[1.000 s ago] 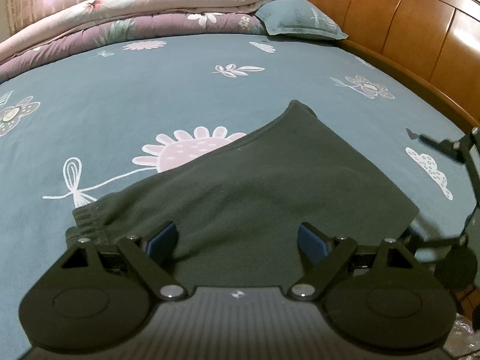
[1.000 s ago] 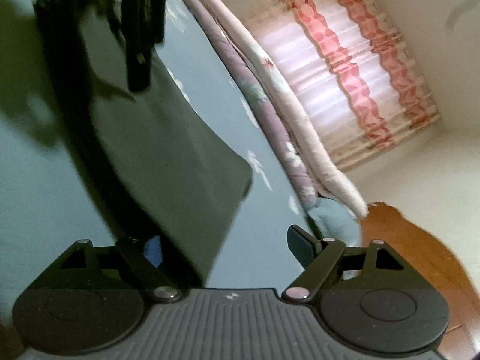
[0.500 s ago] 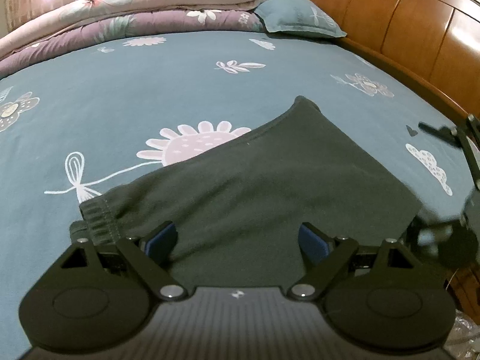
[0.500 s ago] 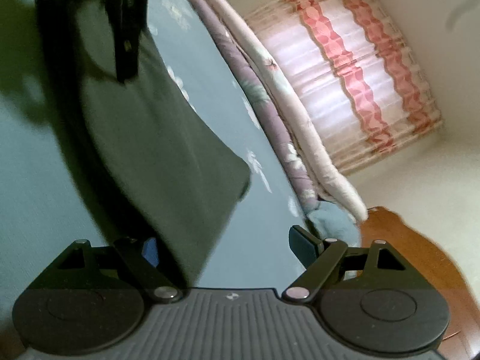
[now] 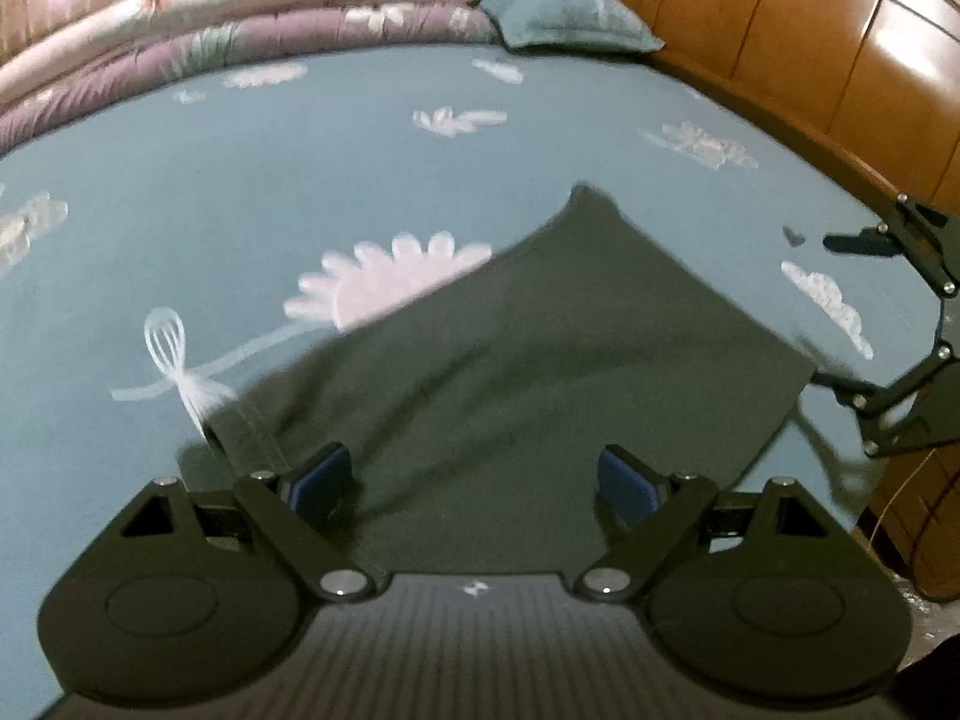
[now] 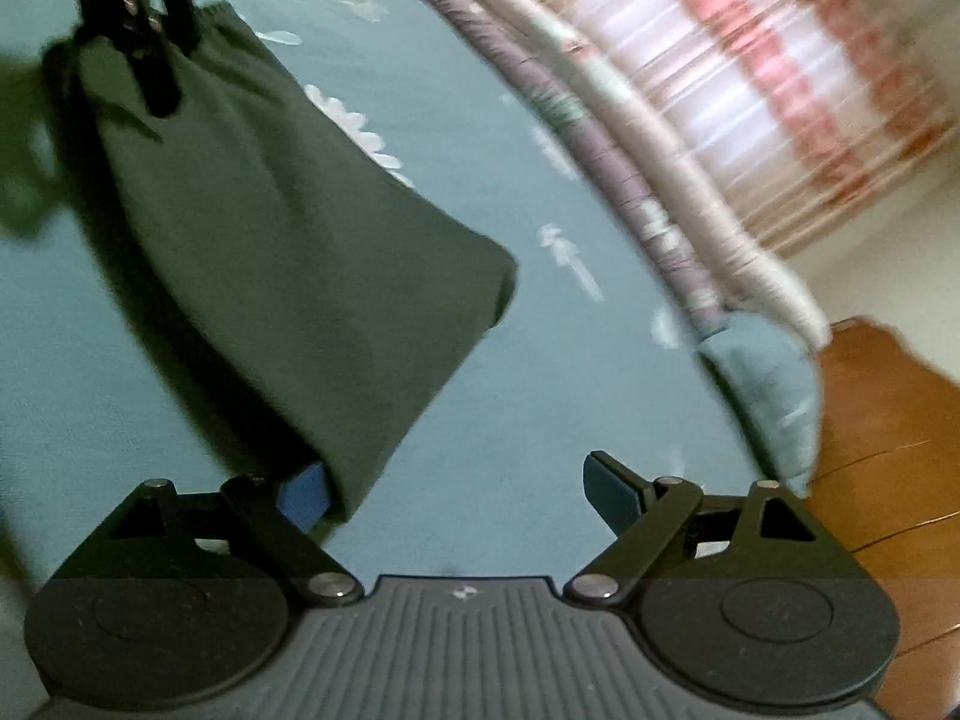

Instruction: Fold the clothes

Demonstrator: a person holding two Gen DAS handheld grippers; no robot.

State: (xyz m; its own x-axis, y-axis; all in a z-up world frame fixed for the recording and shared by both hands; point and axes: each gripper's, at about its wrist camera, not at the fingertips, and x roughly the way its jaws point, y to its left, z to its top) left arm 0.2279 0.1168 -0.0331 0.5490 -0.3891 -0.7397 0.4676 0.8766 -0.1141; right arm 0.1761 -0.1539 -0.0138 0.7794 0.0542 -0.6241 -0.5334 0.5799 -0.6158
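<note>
A dark green garment (image 5: 528,372) lies folded on the blue flowered bed sheet (image 5: 300,180), its elastic waistband (image 5: 240,426) at the near left. My left gripper (image 5: 474,480) is open just over the garment's near edge, and cloth spans the gap between its blue pads (image 5: 321,474). In the right wrist view the same garment (image 6: 288,240) runs away to the upper left, where the left gripper (image 6: 138,30) shows over the waistband. My right gripper (image 6: 459,492) is open at the other end; the cloth's corner covers part of its left pad (image 6: 303,495). The right gripper (image 5: 900,324) also shows at the left wrist view's right edge.
A rolled pink and purple quilt (image 5: 240,18) and a blue pillow (image 5: 558,18) lie along the far side of the bed. The wooden headboard (image 5: 810,48) rises on the right. A striped curtain (image 6: 750,90) hangs behind the quilt.
The waistband has shifted rightward in the left wrist view. The right wrist view has swung and now shows more sheet beside the garment. Both grippers have stayed open.
</note>
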